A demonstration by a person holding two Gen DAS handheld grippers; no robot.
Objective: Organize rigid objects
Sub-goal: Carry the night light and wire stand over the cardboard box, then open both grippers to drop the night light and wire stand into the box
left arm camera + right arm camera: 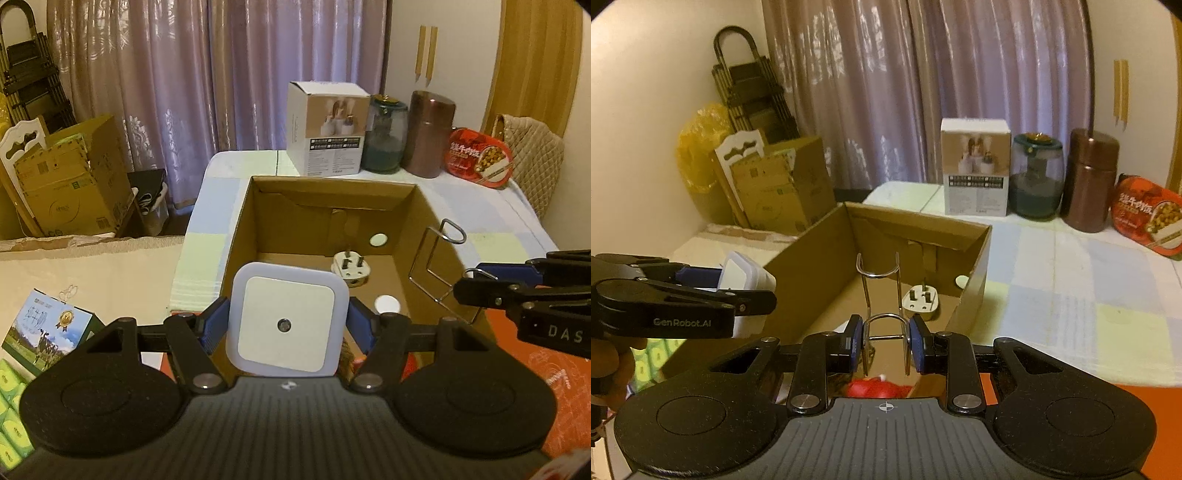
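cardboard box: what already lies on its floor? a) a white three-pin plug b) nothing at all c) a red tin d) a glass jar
a: a white three-pin plug lies prongs-up on the floor of the cardboard box, while the jar and red tin stand on the table behind it.

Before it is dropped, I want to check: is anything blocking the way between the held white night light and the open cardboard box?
Nothing visible blocks it. The night light is just before the cardboard box, whose top is open.

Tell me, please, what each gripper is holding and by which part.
Left gripper clamps the square white night light by its two side edges. Right gripper pinches the wire holder at its near looped end.
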